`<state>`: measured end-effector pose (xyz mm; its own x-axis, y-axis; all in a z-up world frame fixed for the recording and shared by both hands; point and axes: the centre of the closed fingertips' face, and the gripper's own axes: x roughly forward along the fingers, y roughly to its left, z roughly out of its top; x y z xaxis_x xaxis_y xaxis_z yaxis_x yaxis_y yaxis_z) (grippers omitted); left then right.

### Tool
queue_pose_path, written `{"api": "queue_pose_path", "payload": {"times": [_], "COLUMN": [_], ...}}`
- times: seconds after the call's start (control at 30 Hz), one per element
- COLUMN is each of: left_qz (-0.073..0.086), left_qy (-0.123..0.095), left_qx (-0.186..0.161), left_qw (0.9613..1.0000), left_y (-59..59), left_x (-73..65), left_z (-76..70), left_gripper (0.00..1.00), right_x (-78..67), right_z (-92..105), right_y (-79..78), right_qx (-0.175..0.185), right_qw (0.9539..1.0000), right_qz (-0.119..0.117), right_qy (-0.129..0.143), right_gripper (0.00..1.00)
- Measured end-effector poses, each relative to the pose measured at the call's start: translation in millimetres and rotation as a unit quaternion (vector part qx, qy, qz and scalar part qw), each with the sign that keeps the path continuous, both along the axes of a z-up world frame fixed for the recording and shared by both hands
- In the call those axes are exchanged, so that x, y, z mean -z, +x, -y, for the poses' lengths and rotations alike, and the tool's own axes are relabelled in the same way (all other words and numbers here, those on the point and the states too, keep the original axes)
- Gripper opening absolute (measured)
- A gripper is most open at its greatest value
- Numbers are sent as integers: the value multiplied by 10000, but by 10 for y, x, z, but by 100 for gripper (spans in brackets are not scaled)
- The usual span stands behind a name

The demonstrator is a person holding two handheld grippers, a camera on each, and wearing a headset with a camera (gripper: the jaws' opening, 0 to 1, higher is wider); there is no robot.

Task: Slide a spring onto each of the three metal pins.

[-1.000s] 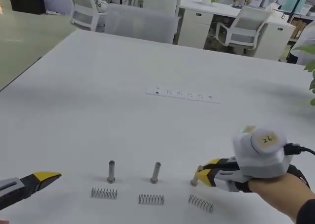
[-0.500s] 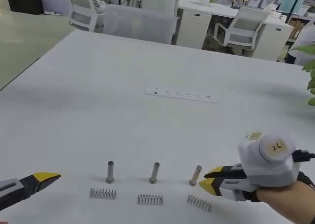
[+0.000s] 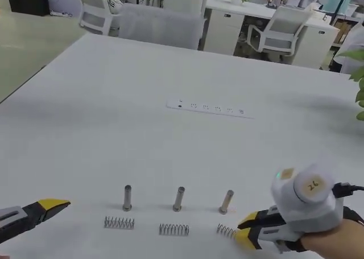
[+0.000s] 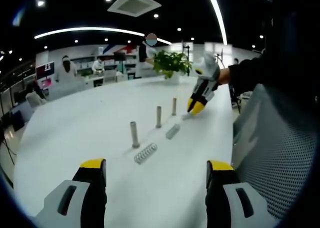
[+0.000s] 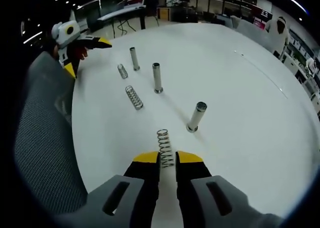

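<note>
**Inspector:** Right gripper, state?

**Assessor:** The right gripper [image 5: 167,160] has its jaws drawn close together on the near end of the right-hand spring [image 5: 163,144]. The last coils sit between the yellow tips. The rest of the spring lies flat on the white surface [image 3: 170,71], pointing away from the gripper.

**Inspector:** Position, taken from the middle pin?

**Assessor:** In the head view that spring lies to the right of the middle pin [image 5: 157,77], on the person's side of the pin row. The right-hand pin [image 5: 196,117] stands upright just beyond the spring, also right of the middle pin, and is bare.

**Inspector:** The other parts?

**Assessor:** The middle spring [image 5: 133,96] lies flat just in front of the middle pin, apart from it. The left-hand pin [image 5: 134,58] stands upright to the left of the middle pin, with the left-hand spring [image 5: 122,70] lying before it. Both of these pins are bare, and all three pins stand in one row.

**Inspector:** Left gripper?

**Assessor:** The left gripper [image 4: 157,165] has its jaws spread wide with nothing between them. It is well to the left of the middle pin, past the left-hand pin, and touches no part.

**Inspector:** Anything further out?

**Assessor:** A socket strip [image 3: 207,108] is set into the surface well behind the middle pin.
</note>
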<state>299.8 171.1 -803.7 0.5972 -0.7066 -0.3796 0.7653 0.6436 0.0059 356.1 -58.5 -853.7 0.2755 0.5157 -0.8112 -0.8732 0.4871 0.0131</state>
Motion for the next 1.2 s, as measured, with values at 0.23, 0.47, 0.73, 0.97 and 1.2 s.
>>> {"api": "queue_pose_path", "payload": {"times": [0.23, 0.47, 0.73, 0.97, 1.2], "left_qz": [-16, -15, 45, 33, 24], "left_qy": [9, 5, 15, -17, 75], "left_qx": [-13, -18, 24, 189, 444], "left_qw": [10000, 10000, 10000, 9998, 9990], "left_y": [1, 1, -13, -26, -20], "left_x": [13, 13, -22, -80, -121], "left_z": [-9, -12, -9, 46, 115], "left_gripper": [78, 78, 76, 72, 68], "right_x": [85, 121, 54, -133, -244], "right_z": [29, 46, 3, -135, -350], "right_y": [-31, -28, -41, -156, -231], "right_qx": [-121, -304, -347, -547, -902], "right_qw": [9997, 9988, 9988, 9984, 9959], "right_qz": [-76, -23, 37, -77, -31], "right_qy": [-190, -380, -351, -149, -82], "right_gripper": [8, 8, 7, 7, 7]}}
